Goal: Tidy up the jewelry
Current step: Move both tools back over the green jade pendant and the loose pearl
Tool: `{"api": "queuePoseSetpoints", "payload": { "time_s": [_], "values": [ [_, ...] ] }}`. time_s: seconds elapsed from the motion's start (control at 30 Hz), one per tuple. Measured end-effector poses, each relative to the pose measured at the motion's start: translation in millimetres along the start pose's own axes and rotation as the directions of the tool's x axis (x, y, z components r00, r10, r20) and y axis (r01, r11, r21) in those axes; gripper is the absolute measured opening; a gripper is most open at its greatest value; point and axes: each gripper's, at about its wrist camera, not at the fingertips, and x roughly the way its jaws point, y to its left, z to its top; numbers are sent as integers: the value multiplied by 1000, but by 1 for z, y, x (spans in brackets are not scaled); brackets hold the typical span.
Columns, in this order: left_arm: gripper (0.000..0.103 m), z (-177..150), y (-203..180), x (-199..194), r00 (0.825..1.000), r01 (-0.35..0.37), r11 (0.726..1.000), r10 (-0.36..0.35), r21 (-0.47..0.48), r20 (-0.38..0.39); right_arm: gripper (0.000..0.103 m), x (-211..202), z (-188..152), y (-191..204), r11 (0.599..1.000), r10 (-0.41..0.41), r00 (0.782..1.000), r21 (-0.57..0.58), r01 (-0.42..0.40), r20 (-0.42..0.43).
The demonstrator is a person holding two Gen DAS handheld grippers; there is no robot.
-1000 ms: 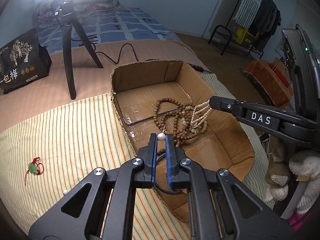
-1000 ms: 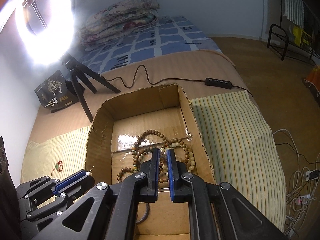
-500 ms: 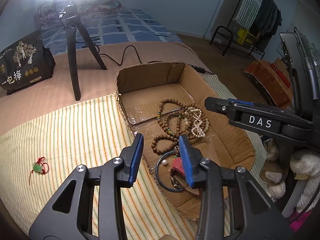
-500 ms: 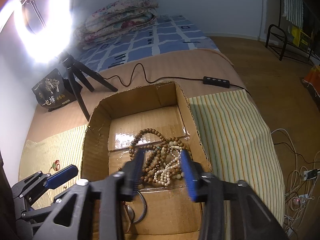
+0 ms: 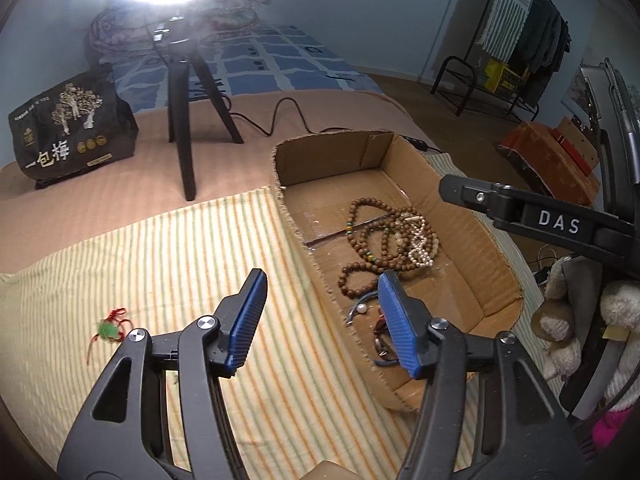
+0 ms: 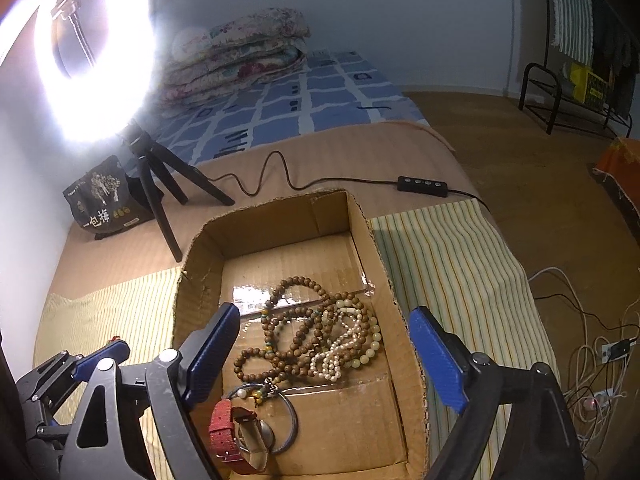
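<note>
Nearest the right wrist camera, a red-strapped watch [image 6: 227,426] lies in the cardboard box [image 6: 404,360], mostly hidden in the left view. Both the left gripper [image 5: 320,300] and the right gripper [image 6: 324,340] have just been opening, empty. Farther in, the wooden bead strands [image 6: 296,340] lie heaped; only the left view shows clearly the red-and-green charm [image 5: 108,326] out on the striped cloth [image 5: 180,264].

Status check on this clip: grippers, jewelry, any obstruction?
Left gripper and right gripper just opened, empty. Beads in box; red-green charm on cloth. Nothing blocking.
</note>
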Motion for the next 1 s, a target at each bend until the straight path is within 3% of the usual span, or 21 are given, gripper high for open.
{"api": "queuePoseSetpoints", "payload": {
  "time_s": [0.23,0.67,1.0],
  "values": [
    [69,-6,19,-10,999,-37,999,37,3,2,101,-7,-2,13,999,14,999,-33,-13,29],
    [70,-17,73,-34,996,-90,994,91,-65,14,101,-17,-8,48,994,72,995,-87,-66,63],
    [70,-30,116,-41,991,-131,984,132,-121,6,101,-26,-20,85,978,171,983,-133,-161,69]
  ]
}}
